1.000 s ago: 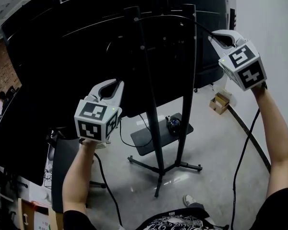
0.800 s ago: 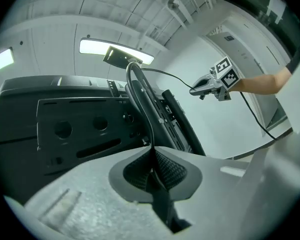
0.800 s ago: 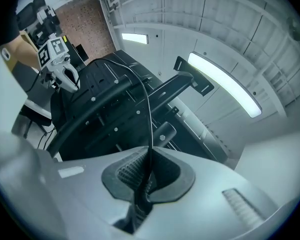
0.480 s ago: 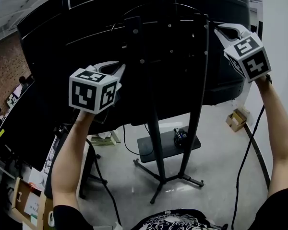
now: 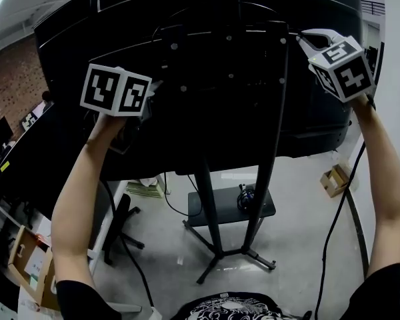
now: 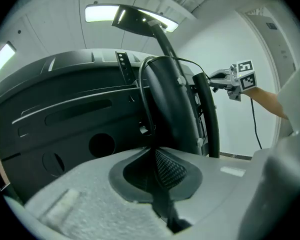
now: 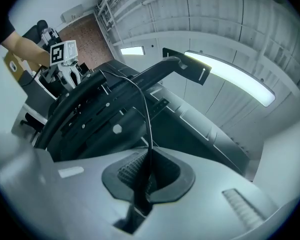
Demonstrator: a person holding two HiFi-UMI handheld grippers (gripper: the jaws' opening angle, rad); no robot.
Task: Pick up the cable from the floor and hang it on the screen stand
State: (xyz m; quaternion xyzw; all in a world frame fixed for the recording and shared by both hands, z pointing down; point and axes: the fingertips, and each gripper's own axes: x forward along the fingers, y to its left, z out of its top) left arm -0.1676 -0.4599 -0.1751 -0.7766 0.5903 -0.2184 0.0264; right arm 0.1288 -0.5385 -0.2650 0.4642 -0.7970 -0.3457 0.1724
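Note:
A thin black cable [image 6: 140, 91] runs from one gripper to the other, arching over the top of the black screen stand [image 5: 275, 132] behind the big dark screen [image 5: 107, 32]. My left gripper [image 5: 150, 91] is raised at the left of the stand's posts and is shut on the cable [image 6: 152, 149]. High on the right, my right gripper [image 5: 308, 40] is shut on the same cable [image 7: 148, 134], beside the right post. The right gripper [image 6: 211, 80] shows from the left gripper view, and the left gripper [image 7: 70, 75] from the right gripper view.
The stand's legs [image 5: 220, 253] spread on the grey floor, with a low shelf [image 5: 213, 209] holding a dark object [image 5: 246, 196]. A cardboard box [image 5: 335, 180] lies by the white wall at right. Another black cable [image 5: 332, 229] hangs by my right arm. Desks and boxes [image 5: 27, 265] crowd the left.
Both grippers have risen with the cable, the left one much more, up to the height of the screen's back. The cable's arch now lies over the stand's top.

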